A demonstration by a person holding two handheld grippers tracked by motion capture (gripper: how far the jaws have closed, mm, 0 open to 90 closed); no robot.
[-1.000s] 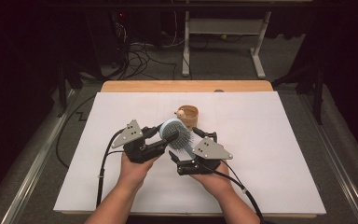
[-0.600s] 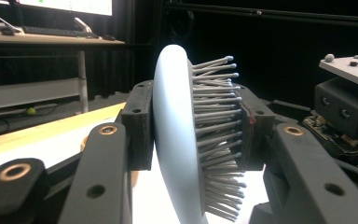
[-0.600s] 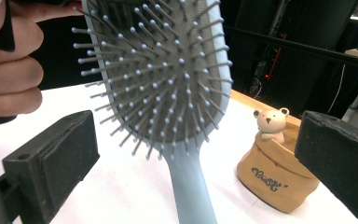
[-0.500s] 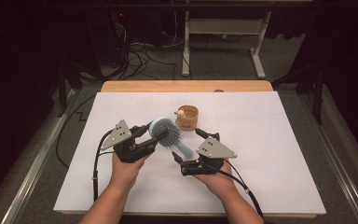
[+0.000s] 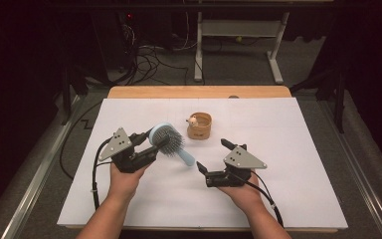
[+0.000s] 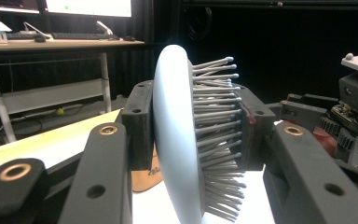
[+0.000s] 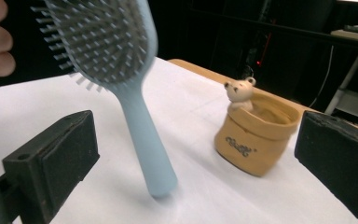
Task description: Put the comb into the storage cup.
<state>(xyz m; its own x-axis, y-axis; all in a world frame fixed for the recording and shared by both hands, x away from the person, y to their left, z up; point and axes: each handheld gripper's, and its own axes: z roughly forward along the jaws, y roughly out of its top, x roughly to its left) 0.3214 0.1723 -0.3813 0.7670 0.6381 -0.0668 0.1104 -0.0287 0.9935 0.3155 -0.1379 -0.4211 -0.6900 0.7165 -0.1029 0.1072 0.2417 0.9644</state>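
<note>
Since the earlier frame, both grippers have drawn apart. The left gripper (image 5: 151, 144) has carried the hairbrush (image 5: 168, 140) toward the table's left edge, clamped on its head, handle pointing down-right above the white sheet. The right gripper (image 5: 213, 157) stands released, empty, near the front edge. Handover appears done; placing remains. The bear cup (image 5: 199, 125) sits mid-table.

place: a lab or test room, not a home
table (image 5: 298, 199): white sheet over a wooden top, set up as a work surface
behind the table: loose cables (image 5: 154, 59) on grey floor, white metal desk frame (image 5: 238, 30)
beyond the table: desk with monitors (image 6: 88, 7) and keyboard (image 6: 81, 36)
surroundings: dark walls around the table
</note>
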